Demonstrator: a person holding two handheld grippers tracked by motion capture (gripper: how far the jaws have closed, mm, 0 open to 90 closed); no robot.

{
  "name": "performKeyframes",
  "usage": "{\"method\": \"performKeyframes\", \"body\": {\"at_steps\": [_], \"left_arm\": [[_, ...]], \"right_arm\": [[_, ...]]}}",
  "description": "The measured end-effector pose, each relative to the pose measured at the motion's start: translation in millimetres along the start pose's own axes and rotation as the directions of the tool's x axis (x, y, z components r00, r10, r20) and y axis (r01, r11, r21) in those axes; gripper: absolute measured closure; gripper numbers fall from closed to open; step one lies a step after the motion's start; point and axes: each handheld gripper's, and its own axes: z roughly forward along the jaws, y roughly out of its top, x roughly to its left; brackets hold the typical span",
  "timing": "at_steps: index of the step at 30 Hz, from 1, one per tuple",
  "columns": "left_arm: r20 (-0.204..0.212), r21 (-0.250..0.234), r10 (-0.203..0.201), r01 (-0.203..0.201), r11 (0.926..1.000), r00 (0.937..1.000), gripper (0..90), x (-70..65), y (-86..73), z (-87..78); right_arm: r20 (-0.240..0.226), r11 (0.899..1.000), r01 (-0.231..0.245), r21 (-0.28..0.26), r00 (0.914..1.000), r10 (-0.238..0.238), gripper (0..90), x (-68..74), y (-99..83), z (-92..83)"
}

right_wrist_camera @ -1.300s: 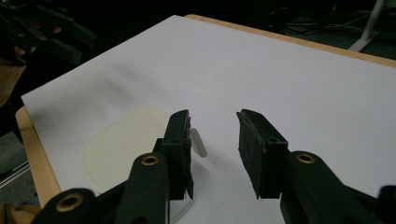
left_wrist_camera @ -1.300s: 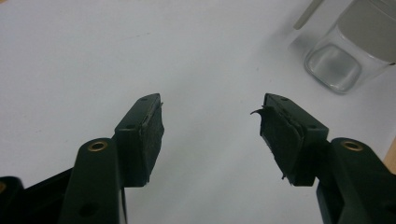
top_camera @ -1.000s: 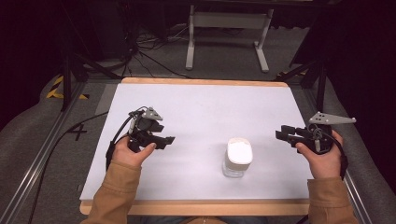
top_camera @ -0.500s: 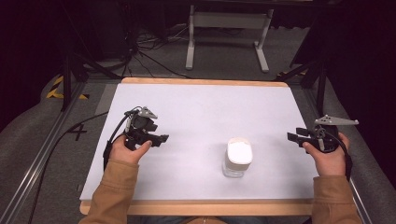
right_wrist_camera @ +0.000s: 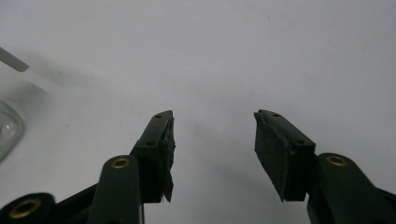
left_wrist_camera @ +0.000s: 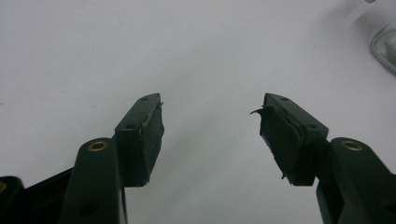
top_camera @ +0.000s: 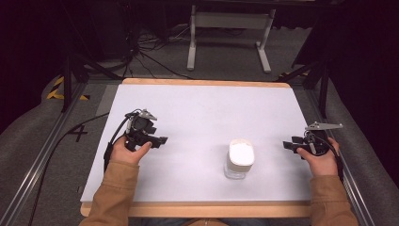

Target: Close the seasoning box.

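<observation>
A clear glass jar point(top_camera: 239, 159) with a white lid stands on the white table point(top_camera: 207, 113), near the front, right of centre. My left gripper point(top_camera: 160, 140) rests low over the left part of the table, held in a hand, jaws pointing right toward the jar. It is open point(left_wrist_camera: 210, 130) with nothing between its pads; the jar's base point(left_wrist_camera: 385, 44) shows at the top right. My right gripper point(top_camera: 287, 145) is at the table's right edge, pointing left. It is open point(right_wrist_camera: 214, 149) and empty; the jar's edge point(right_wrist_camera: 8, 130) shows at the left.
A wooden rim point(top_camera: 202, 208) borders the table. Metal rails point(top_camera: 33, 174) run along both sides, over grey carpet. A white stand point(top_camera: 228, 21) and cables lie on the floor beyond the far edge. A black cable point(top_camera: 110, 141) trails from the left gripper.
Both hands have drawn slightly outward and toward the front of the table. The jar has not moved.
</observation>
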Motion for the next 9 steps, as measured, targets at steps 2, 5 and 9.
{"method": "performKeyframes", "body": {"at_steps": [2,5,9], "left_arm": [[0.001,-0.001,0.000,0.000,1.0000,1.0000,39.7,0.1,0.0,0.1],[0.001,-0.004,0.000,0.000,1.0000,1.0000,39.7,-1.0,0.3,0.1],[0.001,-0.003,0.001,-0.001,1.0000,1.0000,39.7,-1.1,0.4,0.1]], "right_arm": [[-0.003,1.000,-0.003,0.011,1.0000,0.003,47.1,0.2,-1.7,4.3],[-0.009,1.000,0.003,0.031,1.0000,-0.003,46.9,1.4,-2.5,8.4],[-0.014,1.000,0.007,0.023,0.9999,-0.007,46.9,2.0,-1.7,8.3]]}}
